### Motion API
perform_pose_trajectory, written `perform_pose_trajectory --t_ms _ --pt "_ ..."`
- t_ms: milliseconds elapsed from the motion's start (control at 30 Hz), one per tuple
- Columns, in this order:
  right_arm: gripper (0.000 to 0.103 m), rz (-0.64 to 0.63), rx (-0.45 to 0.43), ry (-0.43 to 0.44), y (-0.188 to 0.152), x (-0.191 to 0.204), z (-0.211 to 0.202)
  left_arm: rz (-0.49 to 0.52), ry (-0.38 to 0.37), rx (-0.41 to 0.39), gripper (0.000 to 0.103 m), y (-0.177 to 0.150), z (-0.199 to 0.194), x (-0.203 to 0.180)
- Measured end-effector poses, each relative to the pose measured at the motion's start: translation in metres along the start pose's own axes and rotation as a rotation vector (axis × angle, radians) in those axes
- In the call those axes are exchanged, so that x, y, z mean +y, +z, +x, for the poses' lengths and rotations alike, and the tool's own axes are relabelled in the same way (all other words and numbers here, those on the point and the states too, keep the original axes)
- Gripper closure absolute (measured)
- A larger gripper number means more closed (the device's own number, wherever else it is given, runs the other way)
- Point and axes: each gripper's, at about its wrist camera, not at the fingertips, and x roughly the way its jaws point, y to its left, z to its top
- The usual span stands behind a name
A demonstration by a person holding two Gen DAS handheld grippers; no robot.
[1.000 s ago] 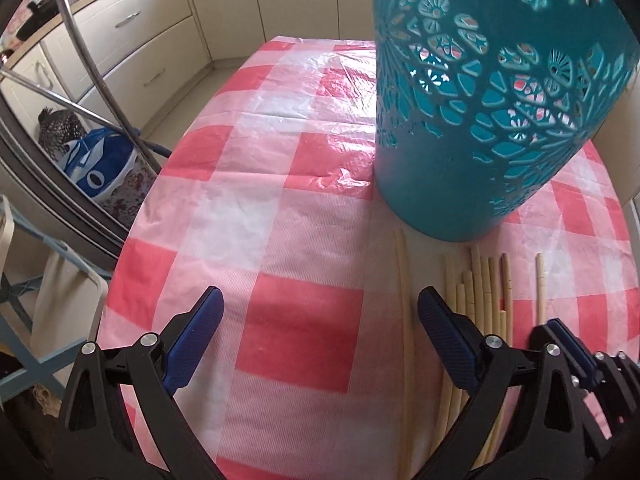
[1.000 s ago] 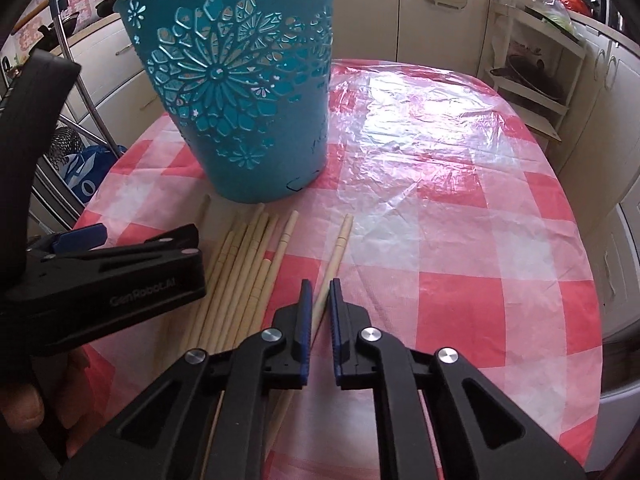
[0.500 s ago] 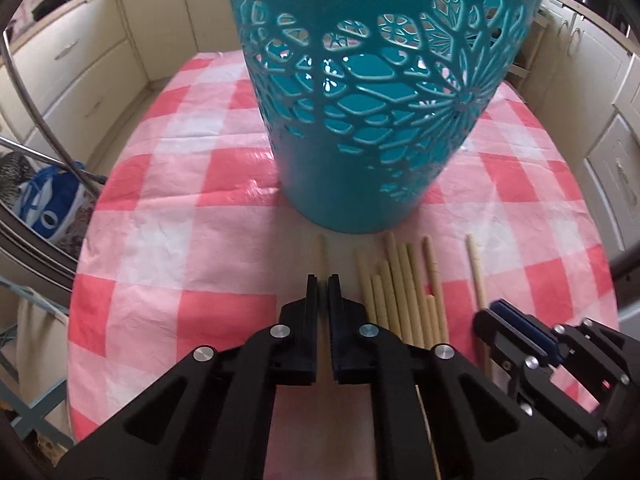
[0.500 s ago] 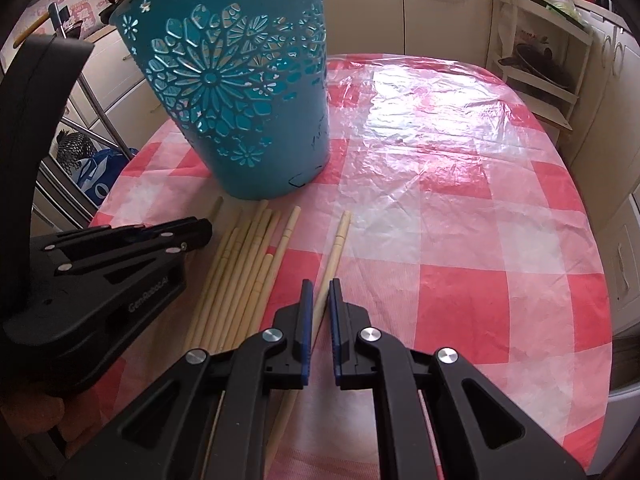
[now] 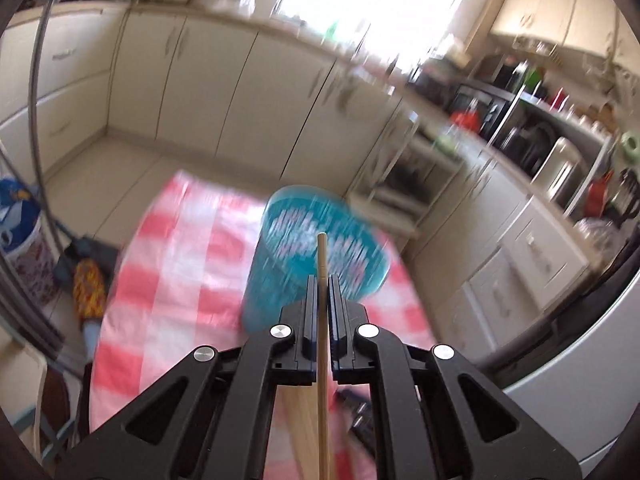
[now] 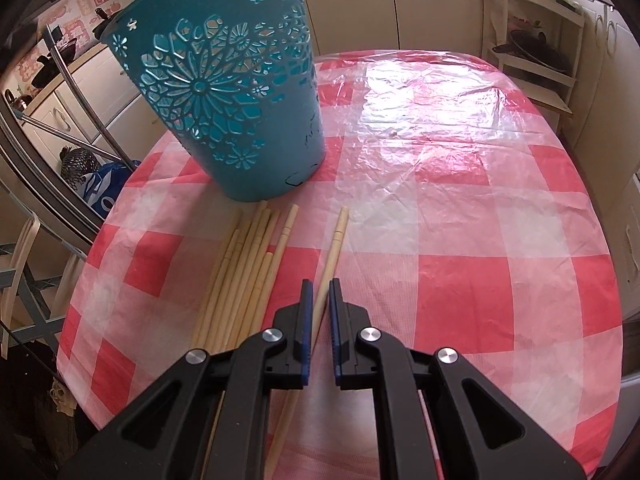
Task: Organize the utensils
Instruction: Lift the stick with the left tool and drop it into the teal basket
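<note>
A single chopstick point(image 5: 322, 320) is clamped between the pads of the left gripper point(image 5: 321, 292), whose jaws are closed on it. The stick runs lengthwise along the fingers, and its tip projects a little past them toward the open mouth of the teal basket point(image 5: 320, 256), which is seen from above and blurred.

The right gripper point(image 6: 318, 300) is held low over the checked tablecloth point(image 6: 460, 240) with its jaws nearly closed. A lone chopstick point(image 6: 334, 252) is seen in the narrow gap between them; whether it is actually gripped cannot be told. A bundle of chopsticks point(image 6: 244, 276) lies just to the left of that lone stick, its far ends near the foot of the basket point(image 6: 224, 92).

The step in hand is judged to be the transfer of the held stick into the basket. The tip should be brought over the rim and pointed steeply downward before the grip is released, so that the stick drops inside rather than catching on the perforated wall. The grip should be kept firm until the tip is past the rim.
</note>
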Motion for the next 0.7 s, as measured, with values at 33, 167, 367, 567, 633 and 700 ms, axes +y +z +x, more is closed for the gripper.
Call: perform_pose_trajectory --t_ms 33,167,367,567,633,700 --pt "0.094 -0.002 -0.002 -0.002 -0.001 0.0 0.0 0.014 -0.001 -0.048 0.099 0.01 -0.003 -0.008" --pt "0.094 -0.006 -0.008 -0.006 -0.002 0.002 0.0 0.031 0.003 -0.193 0.099 0.048 0.006 -0.021" --pt "0.094 -0.017 -0.016 -0.007 -0.004 0.003 -0.001 0.049 0.117 -0.342 0.098 0.085 0.038 -0.036" --pt "0.094 -0.018 -0.015 0.001 -0.004 0.003 -0.001 0.034 0.224 -0.369 0.098 0.093 0.075 -0.029" --pt "0.094 -0.018 -0.013 0.005 -0.004 0.002 -0.001 0.051 0.259 -0.347 0.098 0.09 0.086 -0.026" --pt "0.094 -0.012 -0.01 0.012 -0.003 0.001 -0.001 0.084 0.283 -0.301 0.098 0.084 0.099 -0.027"
